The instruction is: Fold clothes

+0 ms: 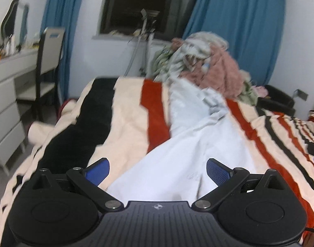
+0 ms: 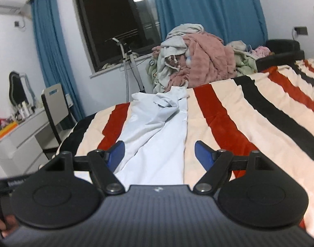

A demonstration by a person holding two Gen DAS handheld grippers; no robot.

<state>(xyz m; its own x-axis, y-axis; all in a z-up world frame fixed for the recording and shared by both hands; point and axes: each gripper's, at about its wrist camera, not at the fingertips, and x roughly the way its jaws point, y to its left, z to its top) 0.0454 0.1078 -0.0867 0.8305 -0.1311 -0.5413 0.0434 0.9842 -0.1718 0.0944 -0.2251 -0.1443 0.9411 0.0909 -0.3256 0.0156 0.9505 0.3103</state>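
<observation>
While the bed (image 2: 249, 111) with its striped blanket (image 1: 128, 111) fills both views, the heap of unfolded clothes (image 2: 198, 61) at its far edge under the window shows that most of the task is left. One garment has been laid out apart from that heap: a pale blue-white garment (image 2: 157, 127) stretched lengthwise along the blanket, its far end bunched and creased near the heap, its near end running toward both cameras. It looks spread for folding rather than folded, so I judge this the early stage of the first fold, with no finished stack in sight. Left hand-held gripper (image 1: 158, 171) hangs over the near end of the garment, tilted downward, its blue pads spread wide with cloth below them but nothing pinched. Right hand-held gripper (image 2: 159, 152) points along the garment at a shallower angle, jaws likewise spread and empty, the cloth's right edge lying between them.
</observation>
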